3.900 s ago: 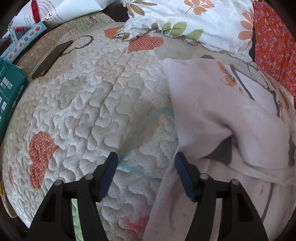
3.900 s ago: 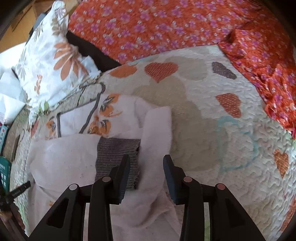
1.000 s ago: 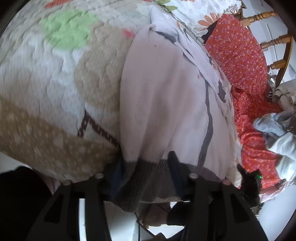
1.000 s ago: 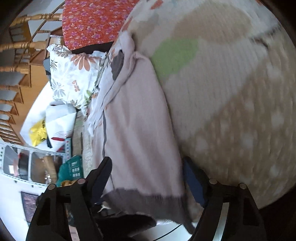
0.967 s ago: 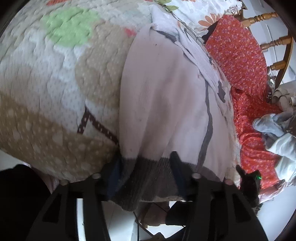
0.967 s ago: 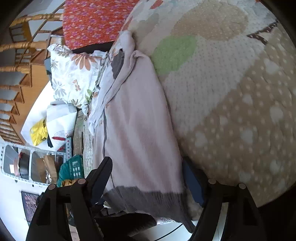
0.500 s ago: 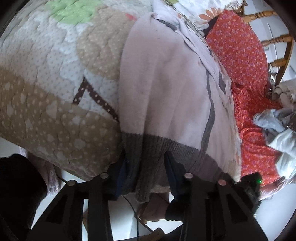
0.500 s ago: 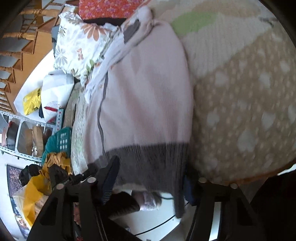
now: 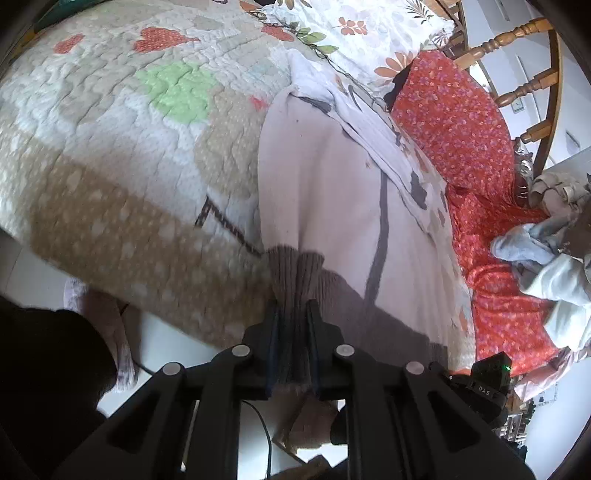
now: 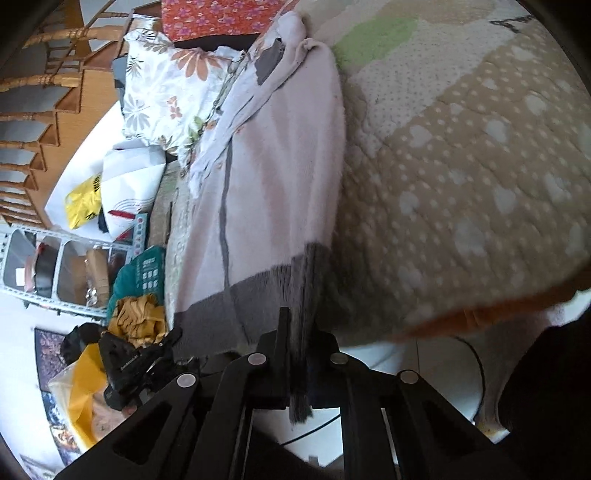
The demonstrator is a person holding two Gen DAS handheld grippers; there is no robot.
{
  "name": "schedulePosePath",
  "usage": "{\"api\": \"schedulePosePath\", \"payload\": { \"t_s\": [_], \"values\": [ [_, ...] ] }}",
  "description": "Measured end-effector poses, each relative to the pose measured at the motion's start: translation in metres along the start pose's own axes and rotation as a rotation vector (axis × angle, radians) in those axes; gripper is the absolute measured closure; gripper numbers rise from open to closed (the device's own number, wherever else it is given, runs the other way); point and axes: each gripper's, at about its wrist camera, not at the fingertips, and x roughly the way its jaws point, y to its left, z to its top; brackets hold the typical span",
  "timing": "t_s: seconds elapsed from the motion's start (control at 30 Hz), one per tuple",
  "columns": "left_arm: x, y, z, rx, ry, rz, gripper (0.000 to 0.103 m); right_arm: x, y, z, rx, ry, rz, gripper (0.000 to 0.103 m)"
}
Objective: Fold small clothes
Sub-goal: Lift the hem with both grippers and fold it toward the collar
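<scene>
A pale pink knit sweater [image 9: 332, 192] with a grey ribbed hem [image 9: 295, 273] lies stretched over the quilted bed [image 9: 110, 147], its hem hanging at the bed's near edge. My left gripper [image 9: 291, 314] is shut on the hem's left corner. In the right wrist view the same sweater [image 10: 277, 166] runs away from me, and my right gripper [image 10: 301, 325] is shut on the hem's right corner [image 10: 306, 273]. The left gripper's body [image 10: 129, 362] shows at lower left in the right wrist view; the right gripper's body [image 9: 487, 376] shows at lower right in the left wrist view.
A floral pillow [image 9: 369, 33] and an orange flowered cloth [image 9: 461, 122] lie beyond the sweater. Crumpled pale clothes [image 9: 546, 254] sit at the right. A wooden chair [image 9: 524, 55] stands behind. A teal box [image 10: 140, 273], bags and a shelf [image 10: 55, 269] are at the bedside.
Both grippers have closed on the grey hem corners, bunching the ribbing between the fingers. The sweater lies pulled straighter toward the bed's edge than a second ago.
</scene>
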Motion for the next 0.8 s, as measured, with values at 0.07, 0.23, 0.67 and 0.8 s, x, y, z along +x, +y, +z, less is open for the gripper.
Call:
{"api": "schedulePosePath", "payload": {
  "t_s": [0.07,0.23,0.67,0.8],
  "values": [
    [-0.004,0.001,-0.010,-0.006,0.014,0.000,0.103,-0.008,0.001,-0.008,-0.013,0.019,0.011,0.098],
    [-0.009,0.006,-0.030,-0.009,0.041,0.027,0.103,-0.012,0.006,-0.024,-0.061,0.059,0.005,0.098],
    [0.010,0.015,0.001,0.009,-0.020,0.192,0.039,0.003,0.008,0.004,-0.092,-0.003,-0.170,0.077],
    [0.040,0.020,0.005,0.006,0.056,0.186,0.034,-0.001,0.015,0.016,-0.127,-0.084,-0.232,0.046]
  ]
}}
